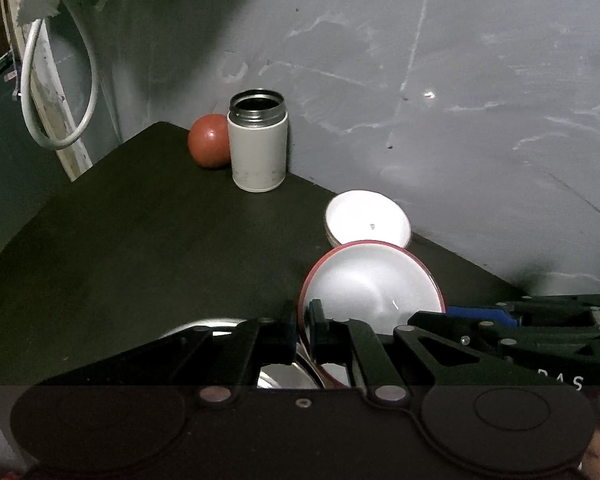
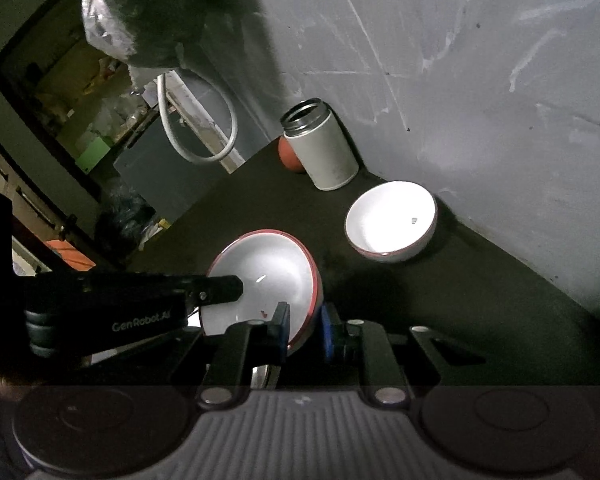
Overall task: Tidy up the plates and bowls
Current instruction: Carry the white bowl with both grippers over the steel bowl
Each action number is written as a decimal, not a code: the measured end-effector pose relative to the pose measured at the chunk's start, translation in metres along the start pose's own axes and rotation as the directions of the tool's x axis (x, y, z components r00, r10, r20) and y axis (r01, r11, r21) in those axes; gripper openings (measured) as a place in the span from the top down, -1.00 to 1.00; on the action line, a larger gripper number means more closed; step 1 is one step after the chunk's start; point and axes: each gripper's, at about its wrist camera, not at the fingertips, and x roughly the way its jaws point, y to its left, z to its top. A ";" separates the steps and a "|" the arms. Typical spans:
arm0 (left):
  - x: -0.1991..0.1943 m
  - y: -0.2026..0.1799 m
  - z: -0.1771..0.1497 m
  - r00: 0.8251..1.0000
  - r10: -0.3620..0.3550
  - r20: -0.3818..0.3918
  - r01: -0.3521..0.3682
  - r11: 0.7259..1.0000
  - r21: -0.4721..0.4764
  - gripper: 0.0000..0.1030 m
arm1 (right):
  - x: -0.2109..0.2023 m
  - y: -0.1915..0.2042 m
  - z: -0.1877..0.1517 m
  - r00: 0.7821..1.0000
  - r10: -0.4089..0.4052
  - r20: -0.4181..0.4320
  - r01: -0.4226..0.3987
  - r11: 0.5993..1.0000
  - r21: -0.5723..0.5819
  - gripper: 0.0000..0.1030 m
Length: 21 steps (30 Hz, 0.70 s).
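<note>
While both the left gripper (image 1: pixel 302 326) and right gripper (image 2: pixel 305 332) pinch the tilted red-rimmed white ceramic bowl (image 2: pixel 262 280), jaws nearly closed on opposite rim edges, uneven pulling could slip it onto the steel dish (image 1: pixel 280 372) below.

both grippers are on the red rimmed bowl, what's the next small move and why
Probably carry the tilted red-rimmed bowl toward the white bowl by the wall and level it for nesting. The left gripper and right gripper both clamp its rim, and it hangs clear above a metal dish.
</note>
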 end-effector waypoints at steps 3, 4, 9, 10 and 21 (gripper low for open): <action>-0.013 -0.003 -0.009 1.000 -0.012 0.016 0.012 1.000 -0.017 0.91 | -0.014 0.007 -0.008 1.000 -0.008 0.010 0.008 1.000 -0.019 0.64; -0.016 -0.004 -0.013 1.000 -0.017 0.018 0.018 1.000 -0.022 0.91 | -0.018 0.009 -0.010 1.000 -0.011 0.013 0.012 1.000 -0.024 0.64; -0.031 -0.009 -0.029 0.999 -0.041 0.031 0.043 0.998 -0.046 0.91 | -0.036 0.016 -0.027 1.000 -0.023 0.015 0.023 0.999 -0.033 0.64; -0.034 -0.010 -0.032 0.998 -0.046 0.033 0.047 0.998 -0.047 0.91 | -0.040 0.017 -0.031 1.000 -0.024 0.013 0.025 0.999 -0.031 0.64; -0.054 -0.025 -0.071 0.996 -0.089 0.023 0.091 0.991 -0.094 0.90 | -0.071 0.019 -0.067 0.999 -0.043 -0.016 0.042 0.999 -0.030 0.64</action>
